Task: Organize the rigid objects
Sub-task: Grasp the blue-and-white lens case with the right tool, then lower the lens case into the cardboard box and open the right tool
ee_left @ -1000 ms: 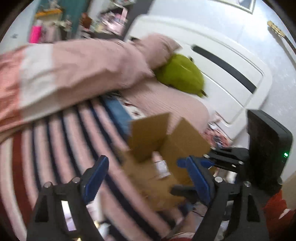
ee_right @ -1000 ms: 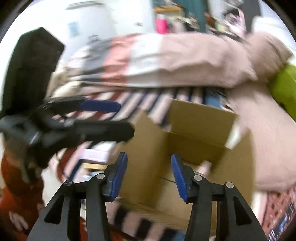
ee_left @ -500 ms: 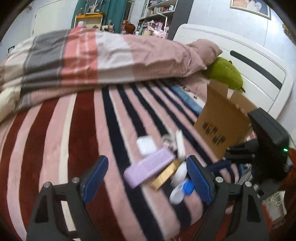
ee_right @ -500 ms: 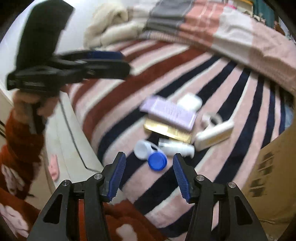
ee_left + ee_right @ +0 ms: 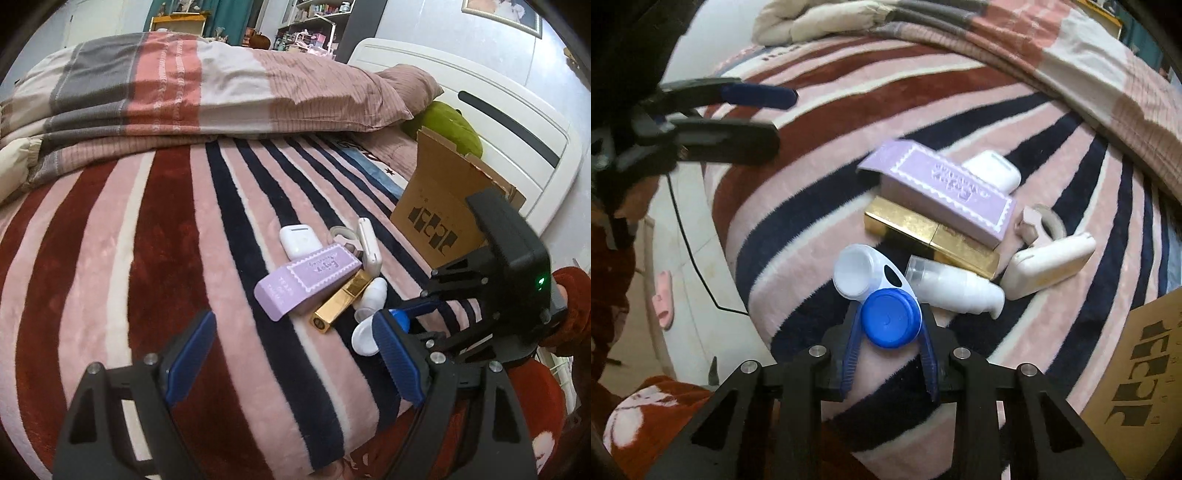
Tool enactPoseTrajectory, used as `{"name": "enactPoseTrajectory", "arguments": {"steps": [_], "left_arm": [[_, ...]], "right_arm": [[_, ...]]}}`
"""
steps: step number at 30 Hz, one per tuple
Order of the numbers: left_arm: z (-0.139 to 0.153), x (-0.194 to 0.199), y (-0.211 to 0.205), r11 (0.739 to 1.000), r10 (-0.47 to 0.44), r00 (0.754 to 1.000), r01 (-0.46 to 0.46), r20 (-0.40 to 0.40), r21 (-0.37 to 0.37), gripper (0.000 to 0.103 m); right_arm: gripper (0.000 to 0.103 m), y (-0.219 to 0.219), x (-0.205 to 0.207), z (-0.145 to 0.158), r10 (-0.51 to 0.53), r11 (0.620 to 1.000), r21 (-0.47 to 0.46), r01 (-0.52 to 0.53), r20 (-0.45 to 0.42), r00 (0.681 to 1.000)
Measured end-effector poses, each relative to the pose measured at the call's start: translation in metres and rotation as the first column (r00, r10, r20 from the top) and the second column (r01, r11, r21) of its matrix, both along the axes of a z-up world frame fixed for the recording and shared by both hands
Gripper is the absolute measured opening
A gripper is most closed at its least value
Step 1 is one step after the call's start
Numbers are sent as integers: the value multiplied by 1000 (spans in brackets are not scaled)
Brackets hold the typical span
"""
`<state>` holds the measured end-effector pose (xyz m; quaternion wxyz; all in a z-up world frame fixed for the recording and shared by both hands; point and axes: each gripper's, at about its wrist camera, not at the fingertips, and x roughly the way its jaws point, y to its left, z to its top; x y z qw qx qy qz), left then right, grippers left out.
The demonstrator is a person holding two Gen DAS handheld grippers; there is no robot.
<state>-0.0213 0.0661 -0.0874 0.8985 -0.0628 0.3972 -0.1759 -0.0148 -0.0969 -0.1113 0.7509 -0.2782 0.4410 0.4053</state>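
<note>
Right now our right tool (image 5: 891, 332) has its blue pads either side of the blue cap of the lens case (image 5: 882, 299), narrow and touching it or nearly so; we cannot tell whether it is truly gripped. The case lies on the striped blanket (image 5: 820, 155) at the near edge of the pile, its open white cup on the far left side of the cap. Just beyond the case, to the right, a white pump bottle (image 5: 956, 290) lies on its side. Past that bottle a gold box (image 5: 923, 230) lies flat, with a purple box (image 5: 942, 184) resting partly over it. A white earbud case (image 5: 993, 170) sits behind the purple box, and a cream compact (image 5: 1049, 266) lies right of the gold box. A carton (image 5: 1145, 373) stands at the far right of the case.

Our left tool (image 5: 291, 354) hangs wide open and empty above the blanket (image 5: 110, 258), left of the purple box (image 5: 306, 284) and apart from it. From there we see our right tool (image 5: 410, 314) low beside the lens case (image 5: 365, 332).
</note>
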Motion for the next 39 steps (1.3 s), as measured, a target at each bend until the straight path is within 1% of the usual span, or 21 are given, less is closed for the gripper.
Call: {"name": "enactPoseTrajectory", "arguments": {"steps": [4,6,8,10,12,14,15,16,18,22,24,28,30,32,35,36,38,39], "left_arm": [[3,2,-7,997,-49,999,49,-5,-51,84],[9,4,-15,992,-93,996,92,-2,-90,84],[20,8,-25,981,-136,991,136,12,-136,84],[33,15,-32,967,-171,985,172,23,-189,81],[47,23,-41,951,-206,978,209,39,-227,60],[61,32,-51,940,-238,970,244,56,-239,52],[67,35,-56,936,-250,966,258,64,-240,46],[75,41,-64,930,-267,961,276,71,-241,43],[87,50,-73,916,-295,952,307,84,-258,32],[110,70,-106,907,-337,936,353,105,-231,31],[118,82,-126,899,-364,926,377,100,-223,31],[127,108,-172,881,-424,902,431,79,-198,31],[128,122,-199,871,-454,889,456,51,-185,31],[126,137,-224,864,-478,878,473,12,-172,31],[120,157,-253,859,-500,865,490,-45,-148,31],[117,161,-259,859,-503,862,492,-57,-143,31],[112,171,-270,867,-494,865,482,-89,-127,32],[111,173,-272,871,-489,867,478,-94,-117,35]], "right_arm": [[25,-4,-2,14,-10,999,39,11,-7,1000],[25,-7,-3,29,-16,997,73,16,-6,1000],[25,-10,-5,43,-13,993,114,14,-12,1000],[25,-14,-6,65,-22,987,157,21,7,1000],[25,-20,-8,84,-38,980,194,31,32,999],[25,-28,-8,103,-56,971,234,40,61,997],[25,-34,-6,113,-75,966,255,52,78,994],[25,-39,-5,119,-90,961,268,63,89,992],[25,-52,1,130,-128,954,286,94,104,986],[25,-87,15,147,-198,931,330,153,106,974],[25,-105,21,153,-224,922,346,174,109,969],[25,-149,40,162,-305,902,346,259,87,948],[25,-169,51,161,-342,895,330,299,78,937],[25,-188,67,158,-387,884,303,355,50,921],[25,-206,86,153,-437,870,257,420,9,899],[25,-211,92,151,-450,867,240,437,0,893],[26,-217,97,147,-467,862,217,457,-8,884],[26,-219,101,145,-479,857,209,470,-9,878]]}}
